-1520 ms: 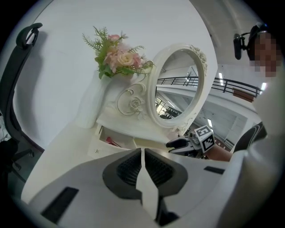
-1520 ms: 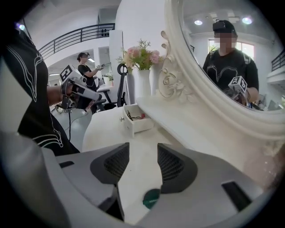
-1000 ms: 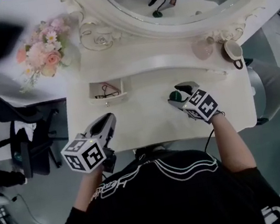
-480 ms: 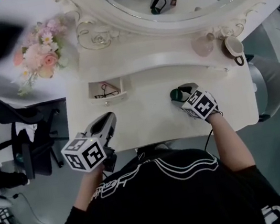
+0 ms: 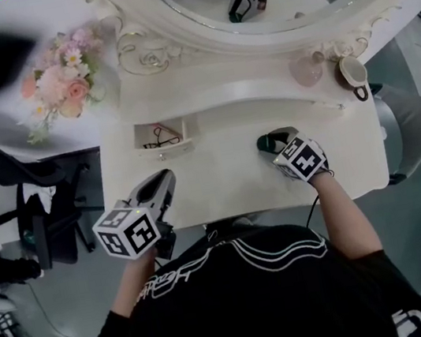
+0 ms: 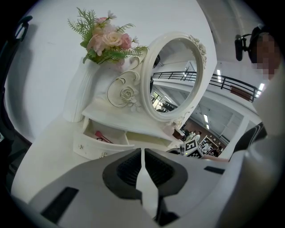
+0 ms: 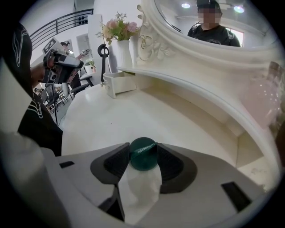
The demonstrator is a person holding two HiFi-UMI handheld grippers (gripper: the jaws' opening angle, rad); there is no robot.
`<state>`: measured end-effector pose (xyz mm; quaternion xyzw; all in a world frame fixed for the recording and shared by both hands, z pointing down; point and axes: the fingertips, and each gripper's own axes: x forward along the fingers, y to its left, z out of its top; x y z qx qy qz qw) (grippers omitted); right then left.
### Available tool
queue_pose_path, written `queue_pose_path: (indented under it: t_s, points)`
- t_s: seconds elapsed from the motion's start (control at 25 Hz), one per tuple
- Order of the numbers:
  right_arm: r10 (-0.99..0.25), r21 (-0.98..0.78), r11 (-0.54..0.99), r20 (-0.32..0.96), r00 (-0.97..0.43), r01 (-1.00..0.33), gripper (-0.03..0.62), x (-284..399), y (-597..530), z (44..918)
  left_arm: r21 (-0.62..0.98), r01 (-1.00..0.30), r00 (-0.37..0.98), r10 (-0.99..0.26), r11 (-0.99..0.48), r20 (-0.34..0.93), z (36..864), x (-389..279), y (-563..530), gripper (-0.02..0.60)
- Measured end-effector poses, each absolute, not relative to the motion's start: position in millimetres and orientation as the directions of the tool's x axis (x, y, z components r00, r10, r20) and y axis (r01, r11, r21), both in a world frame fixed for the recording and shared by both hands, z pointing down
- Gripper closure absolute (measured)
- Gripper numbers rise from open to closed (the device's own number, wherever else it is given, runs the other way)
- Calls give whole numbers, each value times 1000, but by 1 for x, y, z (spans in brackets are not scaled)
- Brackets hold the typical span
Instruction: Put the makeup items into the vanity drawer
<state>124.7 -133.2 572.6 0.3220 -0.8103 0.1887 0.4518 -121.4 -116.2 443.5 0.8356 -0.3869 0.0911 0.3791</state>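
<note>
**Right gripper closing on green item; drawer open and waiting**

Head view: My right gripper sits right of centre on the vanity top, jaws either side of the green item. It is laid low and level, in my judgement so the pads take the item at its widest part. My left gripper hangs at the lower left, over the top's front edge and clear of the path. The drawer stands pulled out at the upper left of the top, well apart from the item.

Left gripper view: Jaws pressed together with nothing between them. The drawer is at centre left with a red object lying in it. I cannot identify that object.

Right gripper view: The jaws are closing, and the pads meet the item on both sides near the tips. The item is round, dark green and smooth, with a pale printed band. I judge that so curved a surface could slip out of a tip grip.
</note>
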Motion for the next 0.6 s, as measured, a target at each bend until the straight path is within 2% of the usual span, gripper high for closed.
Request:
queue_pose_path:
  t_s: [0.16,0.2,0.24,0.6]
  points:
    - [-345,-32,721,850,-398,-693,433,121,-131,569,565,-717,682,-580,-410,445,445,-124,-115,538]
    - [-340,-50,718,846,-412,-695,512,118,-130,567,565,-716,683,-581,-410,444,445,-124,-115,538]
    - [-336,-64,714,843,-421,-697,542,116,-129,567,566,-716,683,-581,-410,443,445,-124,-115,538]
    - [-341,-51,717,843,-415,-695,551,108,-129,556,570,-714,681,-590,-407,432,443,-135,-116,538]
